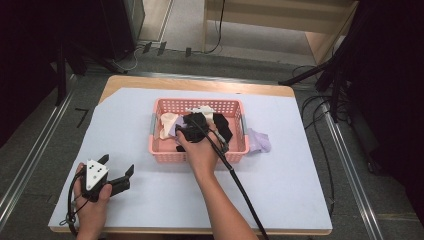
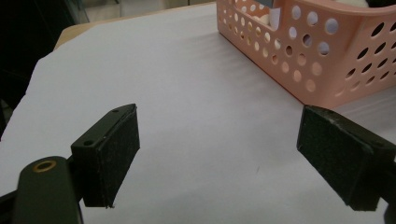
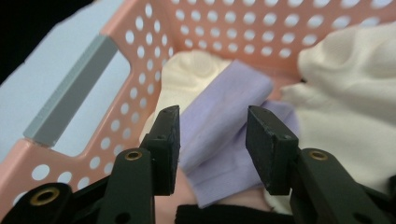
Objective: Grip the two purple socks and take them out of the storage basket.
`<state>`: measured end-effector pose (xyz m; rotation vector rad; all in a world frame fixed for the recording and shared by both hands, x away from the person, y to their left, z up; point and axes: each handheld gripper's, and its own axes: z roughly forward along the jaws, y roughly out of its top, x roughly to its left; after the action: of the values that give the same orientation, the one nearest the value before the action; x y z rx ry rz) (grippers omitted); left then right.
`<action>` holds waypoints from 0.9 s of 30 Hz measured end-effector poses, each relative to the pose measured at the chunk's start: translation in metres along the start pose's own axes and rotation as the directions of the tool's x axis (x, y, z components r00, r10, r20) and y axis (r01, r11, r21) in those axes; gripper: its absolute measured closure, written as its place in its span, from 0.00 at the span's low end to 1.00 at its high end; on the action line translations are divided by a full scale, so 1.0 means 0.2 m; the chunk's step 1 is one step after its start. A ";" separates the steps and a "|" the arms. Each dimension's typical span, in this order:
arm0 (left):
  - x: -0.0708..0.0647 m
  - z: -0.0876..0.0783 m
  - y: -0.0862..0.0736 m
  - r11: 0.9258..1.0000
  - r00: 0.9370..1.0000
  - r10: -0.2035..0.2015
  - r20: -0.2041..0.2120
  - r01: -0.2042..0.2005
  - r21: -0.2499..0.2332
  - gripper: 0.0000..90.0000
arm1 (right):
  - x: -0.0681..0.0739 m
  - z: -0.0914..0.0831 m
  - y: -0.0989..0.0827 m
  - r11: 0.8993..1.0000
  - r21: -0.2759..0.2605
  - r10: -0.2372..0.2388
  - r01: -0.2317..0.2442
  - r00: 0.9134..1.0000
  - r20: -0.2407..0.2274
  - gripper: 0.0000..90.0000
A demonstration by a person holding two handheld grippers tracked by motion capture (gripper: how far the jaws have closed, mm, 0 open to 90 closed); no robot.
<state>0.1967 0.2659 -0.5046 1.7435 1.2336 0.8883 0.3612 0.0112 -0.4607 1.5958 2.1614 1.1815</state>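
**Right gripper down in the pink basket, left gripper idle on the sheet**

On the tabletop [image 1: 125, 82], high view: I see a pale sheet [image 1: 280, 165] covering most of the wood, with a pink basket [image 1: 240, 150] sitting near its middle. Cloth pieces lie inside it, cream [image 1: 167, 122] at the left end and black [image 1: 222, 125] toward the right. A lilac cloth [image 1: 260, 141] lies on the sheet just outside the basket's right end, touching it. My right hand [image 1: 200, 150] reaches over the near wall, its right gripper [image 1: 192, 124] down among the cloths, cable trailing back along the forearm. My left hand [image 1: 92, 200] rests at the sheet's near left corner, well apart from the basket, holding the left gripper [image 1: 117, 167] with jaws spread.

Left gripper view: jaws wide apart with bare sheet [image 2: 210, 140] between them. A corner of the pink basket [image 2: 327, 88] stands ahead to the right.

Right gripper view: jaws partly open, poised around a folded lilac cloth [image 3: 219, 135] lying in the basket [image 3: 140, 88]; whether the pads touch it I cannot tell. Cream cloth [image 3: 355, 88] lies beside it on the right, more cream [image 3: 187, 74] behind. The grey handle bar [image 3: 70, 98] frames the end-wall opening.
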 end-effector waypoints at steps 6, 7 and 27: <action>0.00 0.00 0.00 1.000 1.000 0.003 0.002 -0.003 0.002 0.16 | 0.04 0.06 0.01 0.990 0.134 0.043 -0.045 0.999 0.019 0.61; 0.00 0.00 0.00 1.000 1.000 0.003 0.002 -0.003 0.002 0.16 | 0.04 0.08 0.02 0.986 0.160 0.046 -0.050 0.998 0.031 0.63; 0.00 0.00 0.00 1.000 1.000 -0.005 0.007 0.005 -0.003 0.16 | 0.04 0.02 -0.01 0.997 0.065 -0.031 0.030 0.999 0.024 0.98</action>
<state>0.1968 0.2663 -0.5048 1.7387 1.2313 0.8801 0.3596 0.0209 -0.4618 1.5883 2.2210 1.0878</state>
